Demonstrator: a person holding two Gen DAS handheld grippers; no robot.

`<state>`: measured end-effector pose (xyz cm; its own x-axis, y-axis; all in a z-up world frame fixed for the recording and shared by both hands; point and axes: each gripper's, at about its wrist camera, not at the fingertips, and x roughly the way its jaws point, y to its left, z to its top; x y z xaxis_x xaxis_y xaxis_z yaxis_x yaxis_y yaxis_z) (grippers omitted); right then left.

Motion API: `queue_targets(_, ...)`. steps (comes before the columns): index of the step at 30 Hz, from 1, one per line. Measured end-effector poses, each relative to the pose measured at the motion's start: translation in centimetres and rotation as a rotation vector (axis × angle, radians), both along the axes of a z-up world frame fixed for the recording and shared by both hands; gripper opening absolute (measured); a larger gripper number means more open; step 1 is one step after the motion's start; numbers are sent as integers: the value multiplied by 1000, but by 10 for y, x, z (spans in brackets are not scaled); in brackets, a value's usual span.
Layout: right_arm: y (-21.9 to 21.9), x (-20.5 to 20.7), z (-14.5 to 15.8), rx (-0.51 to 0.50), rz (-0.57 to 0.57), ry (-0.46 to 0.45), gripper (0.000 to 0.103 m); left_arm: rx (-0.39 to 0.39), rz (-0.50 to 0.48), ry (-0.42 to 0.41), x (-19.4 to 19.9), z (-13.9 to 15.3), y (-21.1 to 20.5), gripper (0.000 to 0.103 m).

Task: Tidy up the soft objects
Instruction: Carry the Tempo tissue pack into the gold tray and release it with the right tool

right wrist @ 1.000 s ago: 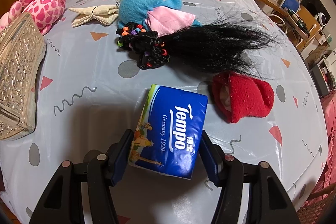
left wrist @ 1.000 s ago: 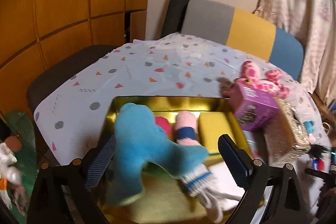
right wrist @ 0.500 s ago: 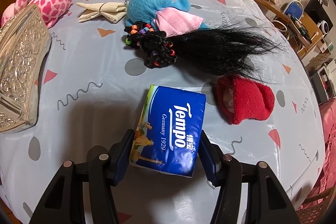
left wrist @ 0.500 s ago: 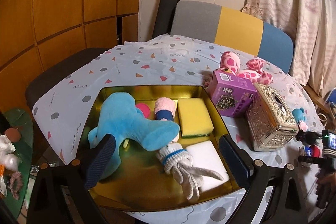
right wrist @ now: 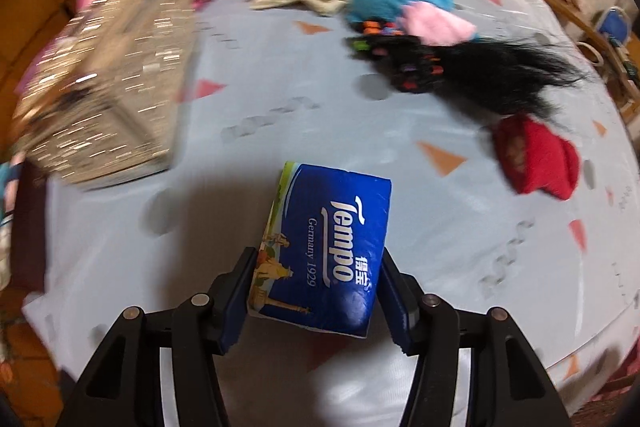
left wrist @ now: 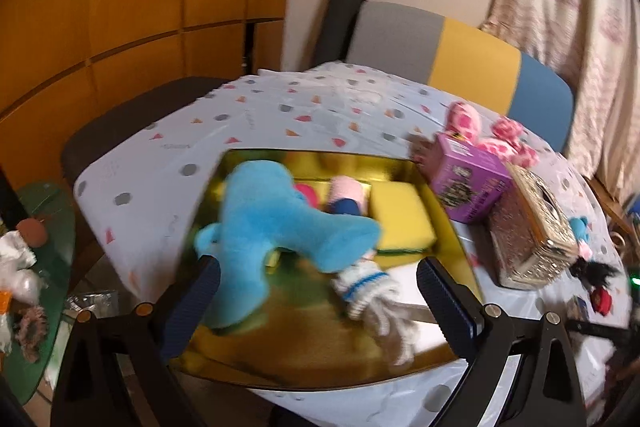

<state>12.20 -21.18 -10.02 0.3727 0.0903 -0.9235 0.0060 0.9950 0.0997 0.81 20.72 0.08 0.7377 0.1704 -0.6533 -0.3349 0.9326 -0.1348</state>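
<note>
The Tempo tissue pack sits pinched between the jaws of the right gripper, its long axis running forward along the fingers, raised above the table. The gold tray lies directly below the left gripper, whose jaws are spread and hold nothing. The tray lies off the left edge of the right wrist view, beyond the glitter tissue box, so the pack likely travels leftward.

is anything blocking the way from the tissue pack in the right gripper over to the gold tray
Yes. The glittery tissue box stands on the table between the Tempo tissue pack and the gold tray; a purple box sits behind it.
</note>
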Motion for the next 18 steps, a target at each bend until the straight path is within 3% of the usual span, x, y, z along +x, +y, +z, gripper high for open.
queue_targets(6,54,-33,47,81,218,-156,57,-15,127,-15,-20,1,46,99)
queue_targets(11,133,-53,98,130,504,-275,57,-29,198,-33,-33,4,71,99)
queue_targets(18,264,-70,114,171,868,-294,58,-37,228,-43,-44,5,84,99)
